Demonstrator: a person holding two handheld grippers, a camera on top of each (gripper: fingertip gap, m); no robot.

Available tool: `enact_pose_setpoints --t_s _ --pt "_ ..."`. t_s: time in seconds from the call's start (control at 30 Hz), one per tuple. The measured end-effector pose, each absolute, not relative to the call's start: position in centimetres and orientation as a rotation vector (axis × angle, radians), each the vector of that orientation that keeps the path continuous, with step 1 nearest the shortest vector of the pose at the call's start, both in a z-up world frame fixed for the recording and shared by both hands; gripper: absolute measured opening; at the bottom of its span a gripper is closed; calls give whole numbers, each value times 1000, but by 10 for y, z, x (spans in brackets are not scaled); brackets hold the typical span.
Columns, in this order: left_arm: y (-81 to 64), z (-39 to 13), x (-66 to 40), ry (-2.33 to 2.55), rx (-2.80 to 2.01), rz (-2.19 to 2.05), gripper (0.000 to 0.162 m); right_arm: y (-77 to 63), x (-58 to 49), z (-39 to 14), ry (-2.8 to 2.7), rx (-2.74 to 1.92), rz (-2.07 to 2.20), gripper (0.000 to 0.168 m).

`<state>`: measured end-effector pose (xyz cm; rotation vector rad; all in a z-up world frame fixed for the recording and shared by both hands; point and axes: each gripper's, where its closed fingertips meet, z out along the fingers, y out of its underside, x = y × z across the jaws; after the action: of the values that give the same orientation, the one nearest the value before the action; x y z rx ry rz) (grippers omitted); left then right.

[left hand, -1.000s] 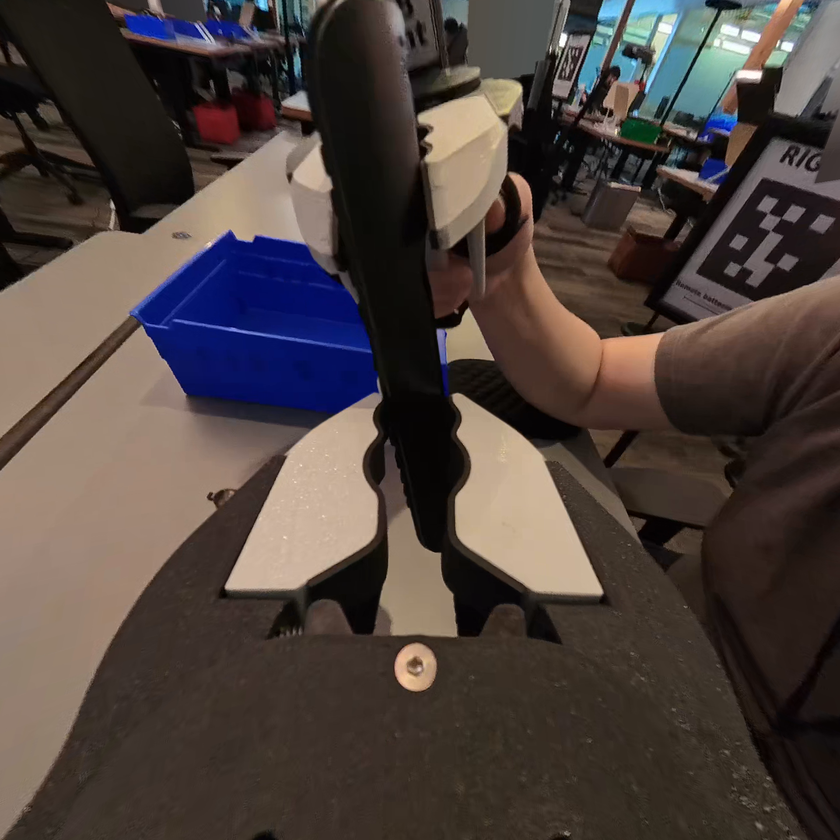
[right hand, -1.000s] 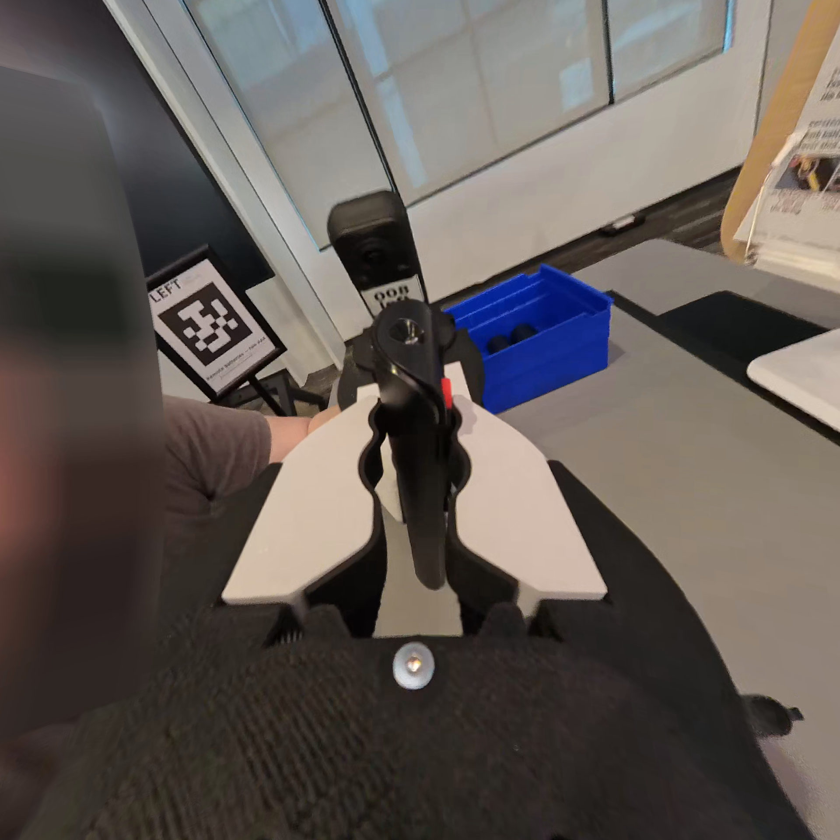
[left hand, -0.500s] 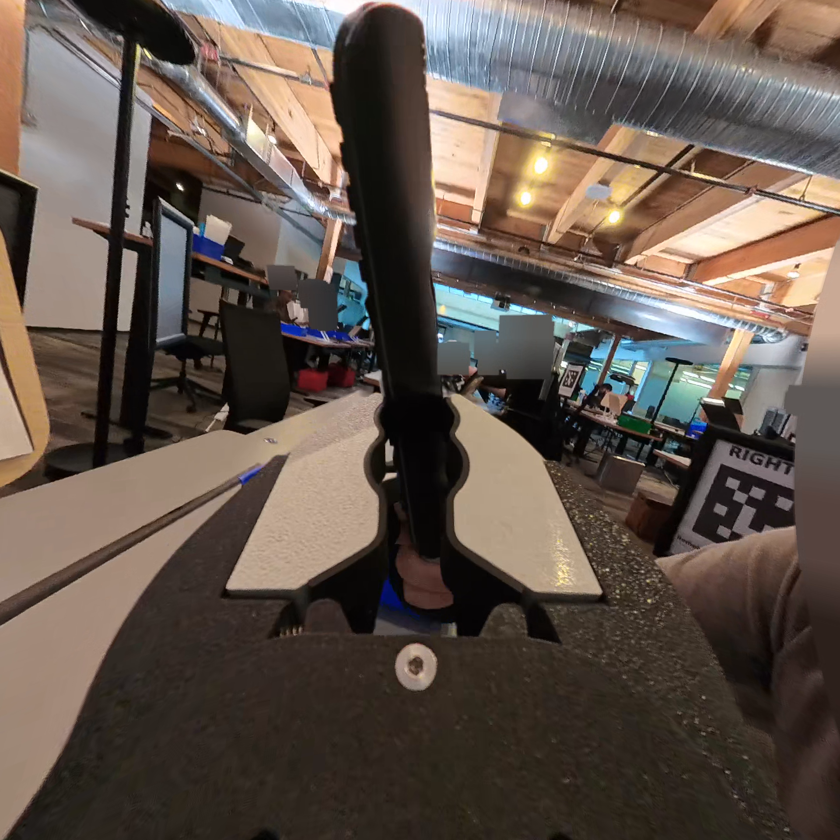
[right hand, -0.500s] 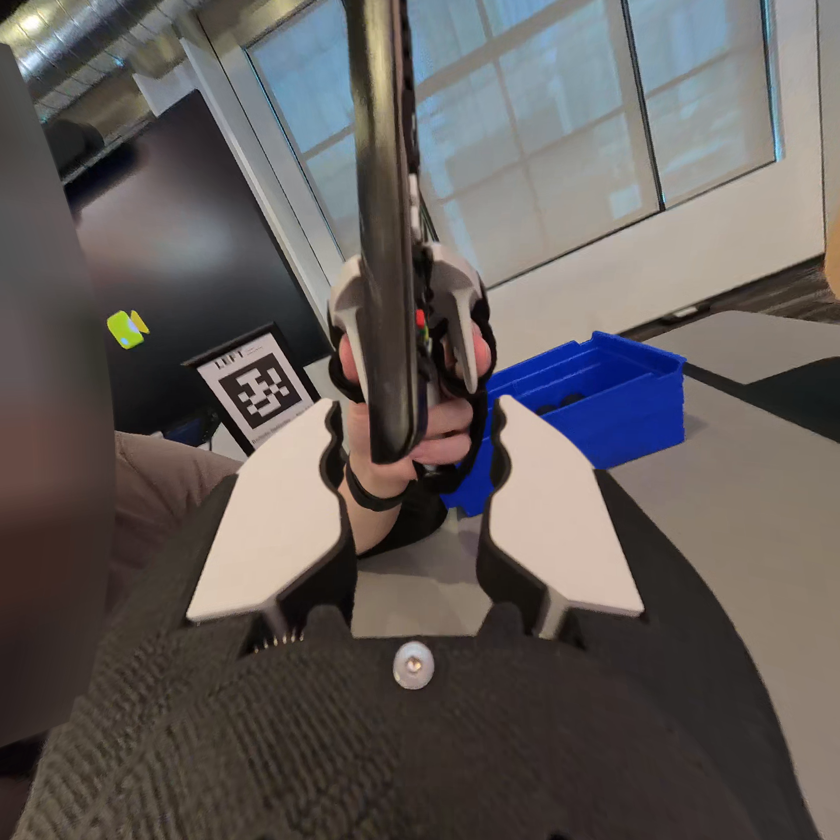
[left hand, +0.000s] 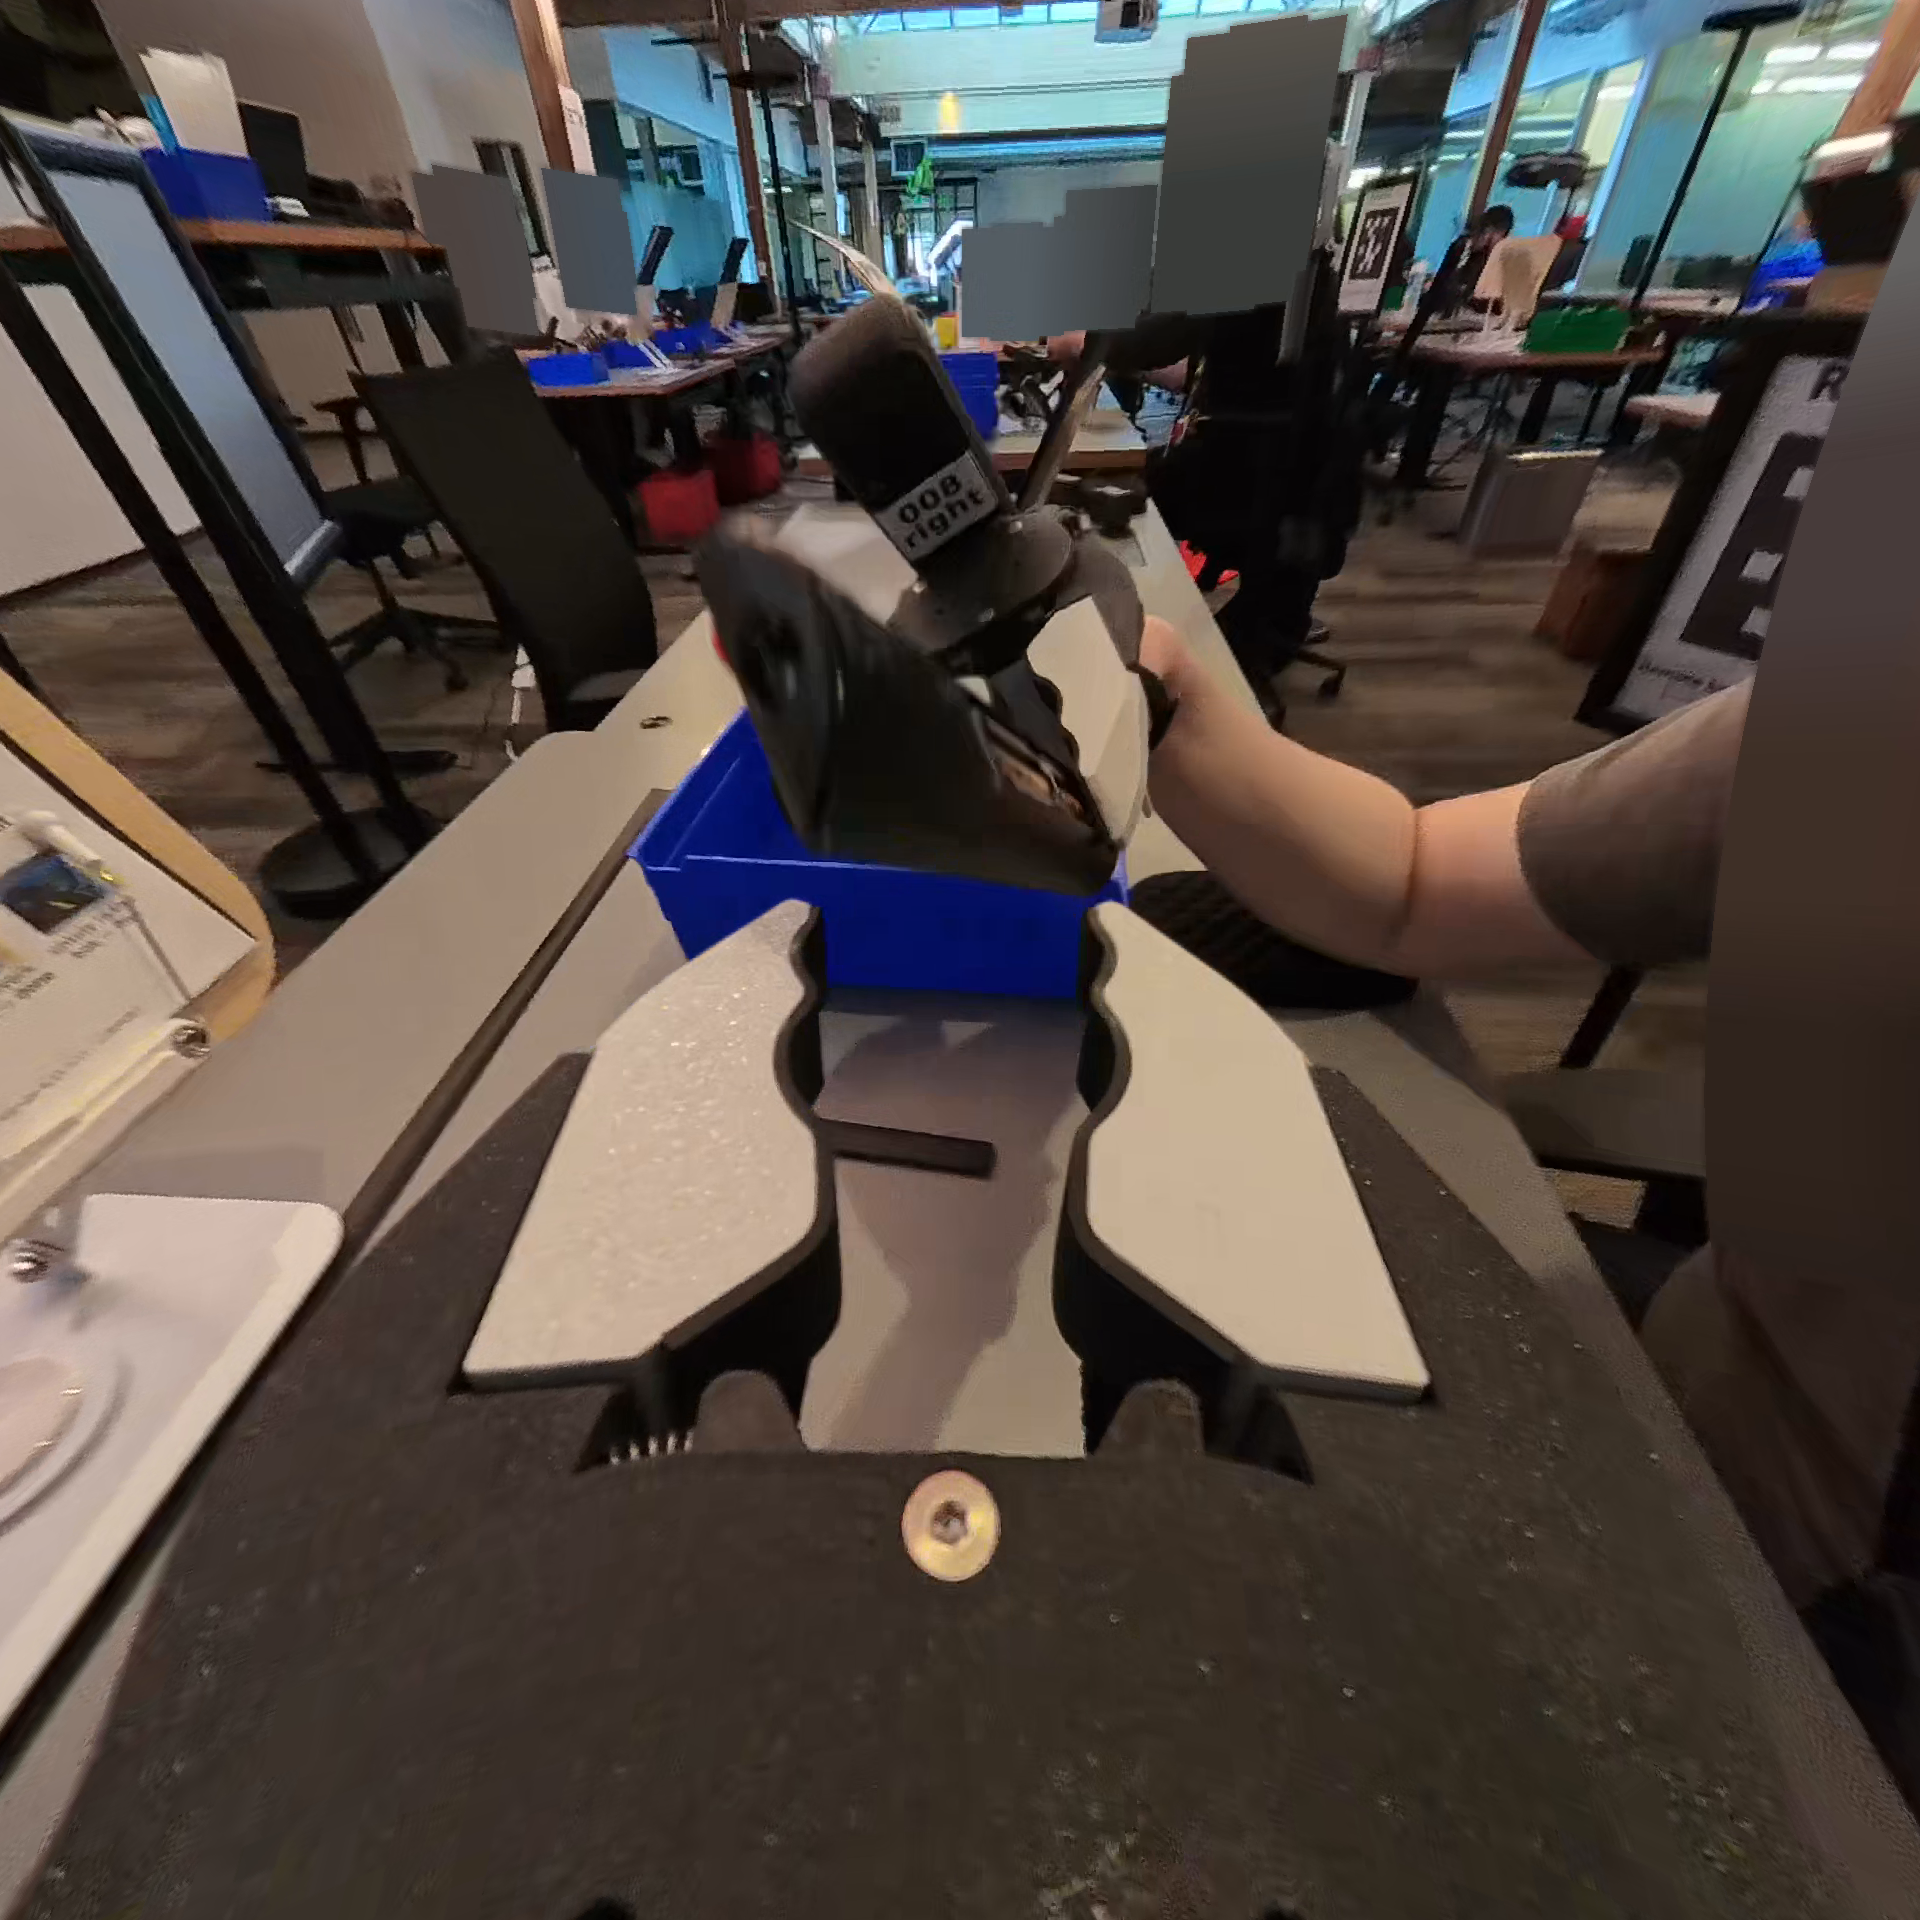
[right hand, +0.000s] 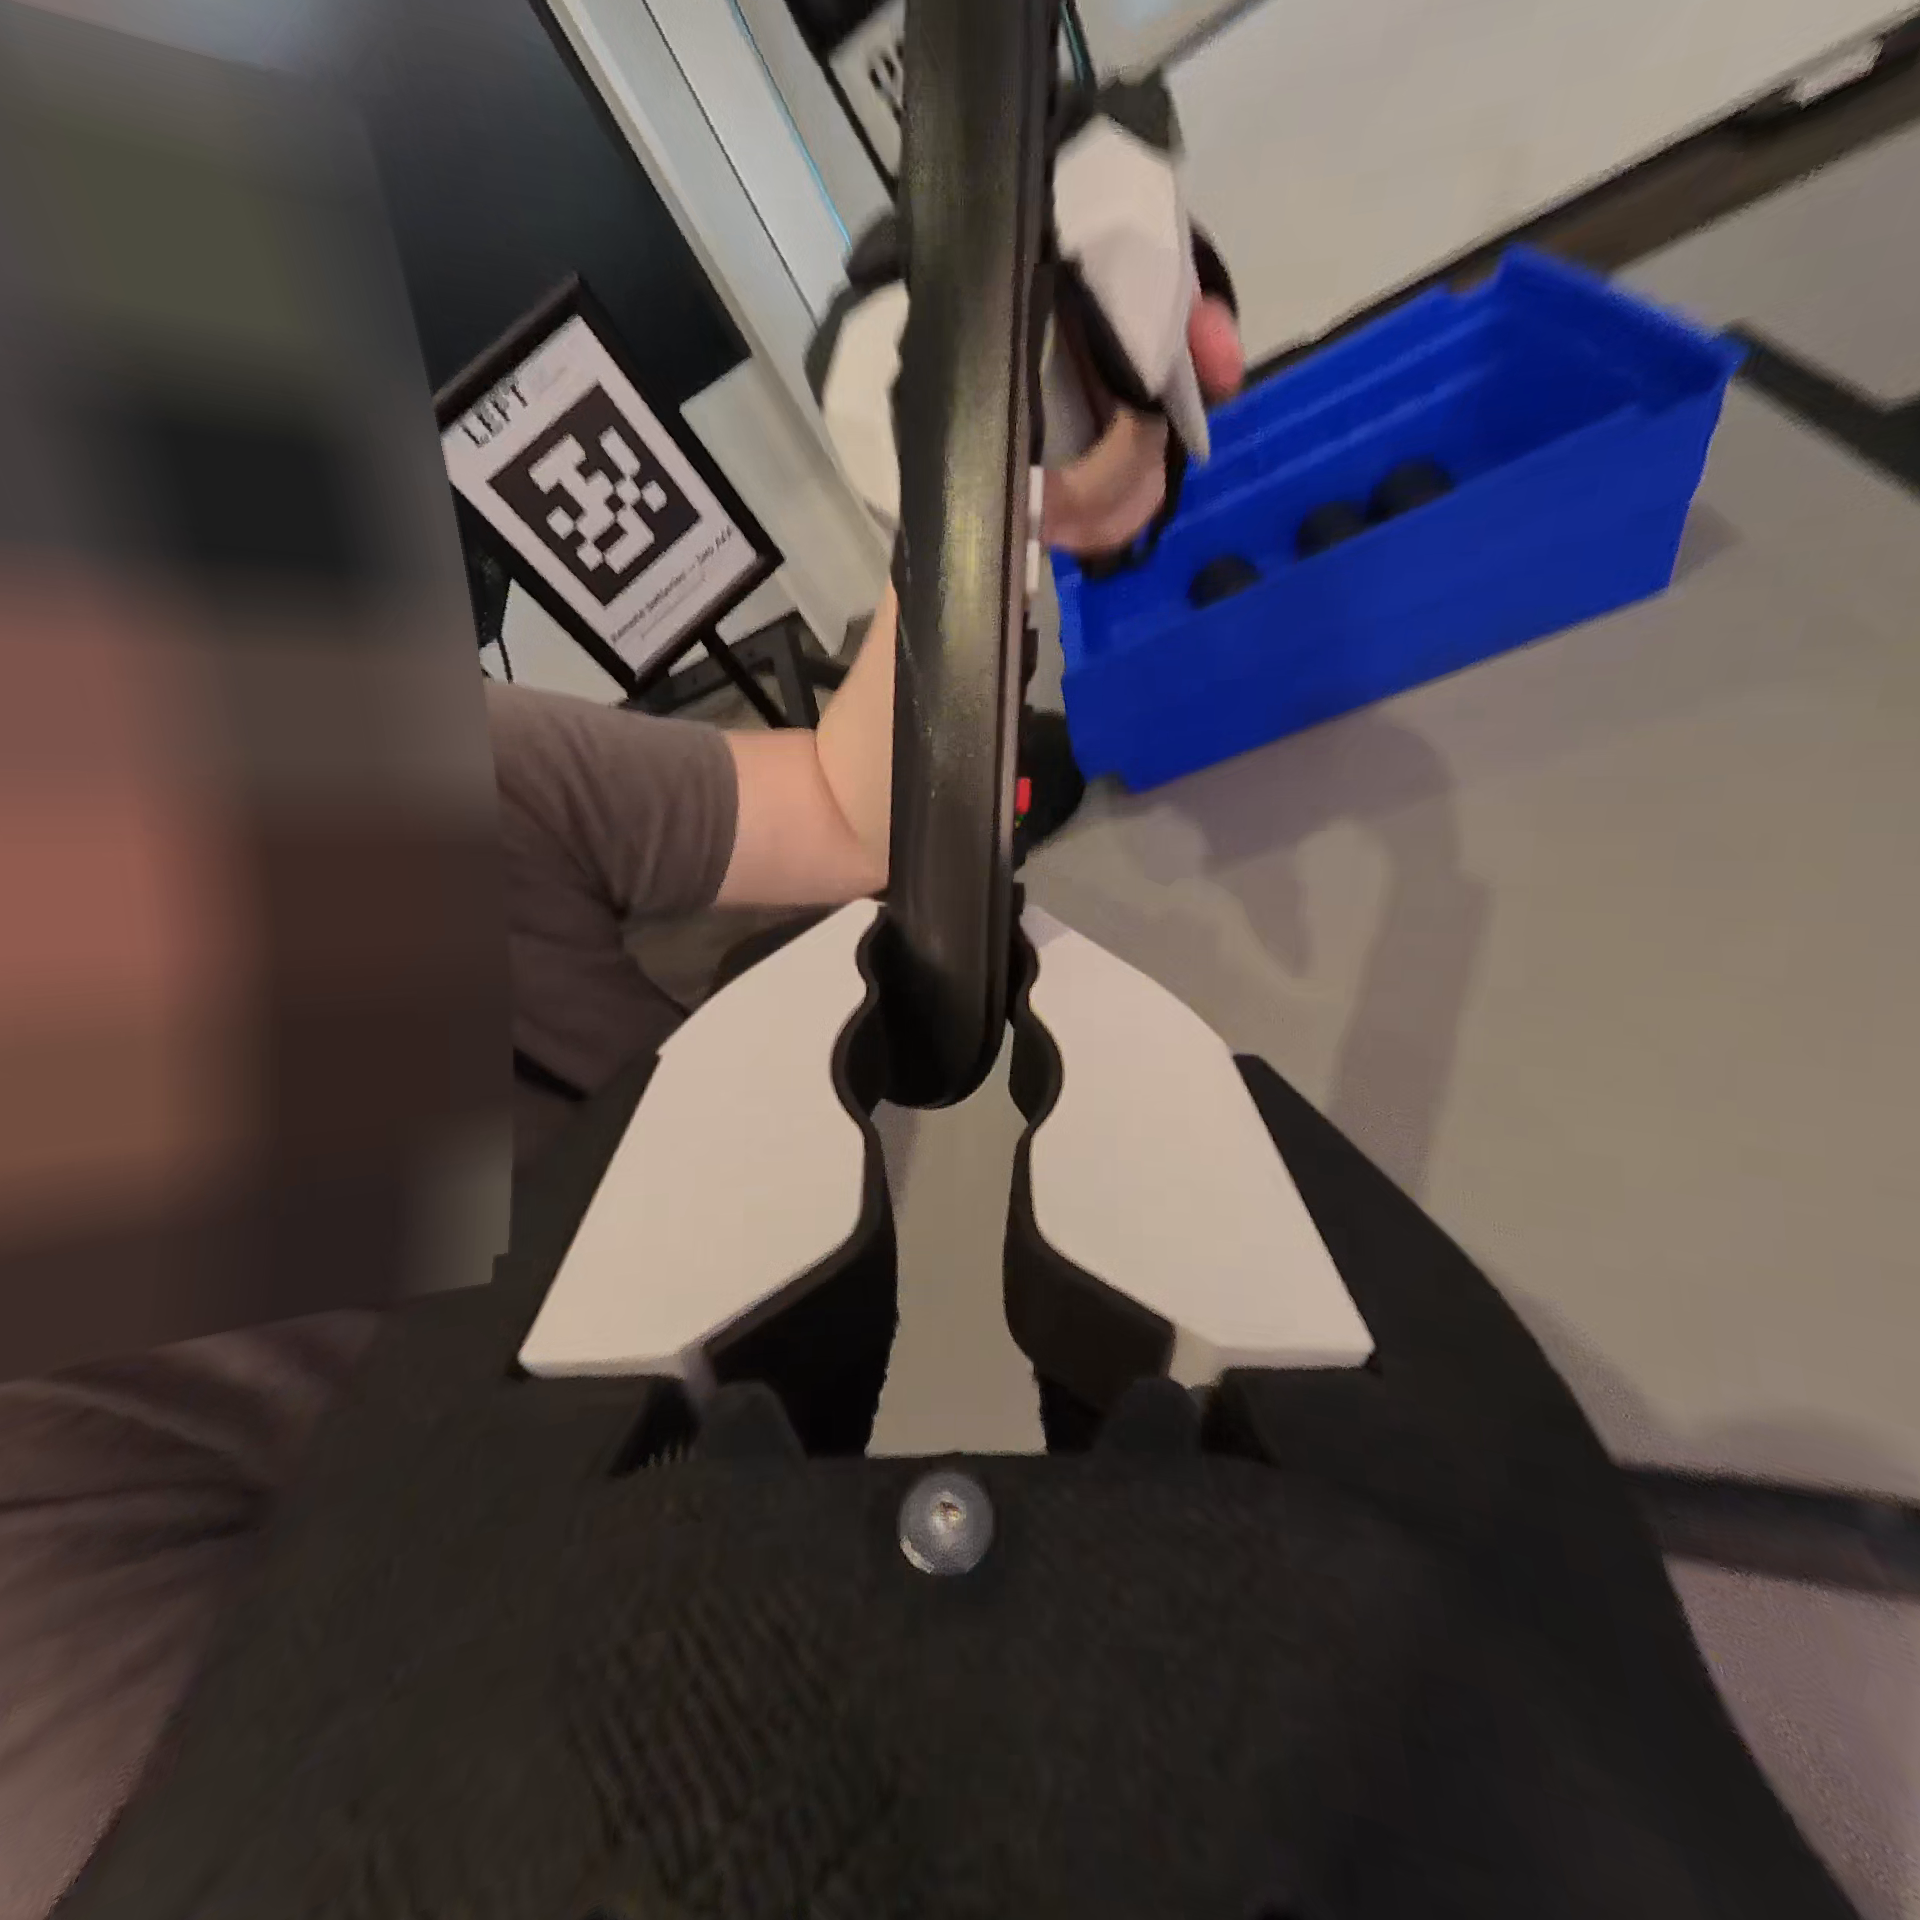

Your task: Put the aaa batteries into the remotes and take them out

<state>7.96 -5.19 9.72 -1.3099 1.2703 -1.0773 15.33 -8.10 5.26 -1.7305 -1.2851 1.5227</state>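
Now slim rigid black plastic remote clamped at butt end in right gripper; light, slippery, better gripped mid-body; left gripper spread apart, empty

A big open office or work lab; long rows of wooden desks with small blue bins; black rolling office chairs; tall glass windows behind.

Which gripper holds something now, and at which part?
The right gripper clamps the black remote at its lower end. The left gripper is open and holds nothing.
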Motion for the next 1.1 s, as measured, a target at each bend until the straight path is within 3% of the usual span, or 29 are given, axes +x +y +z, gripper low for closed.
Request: enact_pose_setpoints --t_s 0.23,0.43,0.53,0.6,1.1 --pt "-62 67 89 1439 -1407 -1059 52 -99 157 22 -1496 -1855 1433 20" --pt "-76 39 101 1609 -1462 -1070 24 -98 161 19 -1497 -1883 1442 20" --pt "-79 41 108 1595 -1444 -1112 26 -99 166 18 -1506 -1897 1429 21" --pt "-78 43 112 1559 -1446 -1137 39 -97 167 16 -1509 -1908 1399 21" --pt "-69 41 122 1513 -1470 -1052 32 -87 176 16 -1489 -1903 1315 21"
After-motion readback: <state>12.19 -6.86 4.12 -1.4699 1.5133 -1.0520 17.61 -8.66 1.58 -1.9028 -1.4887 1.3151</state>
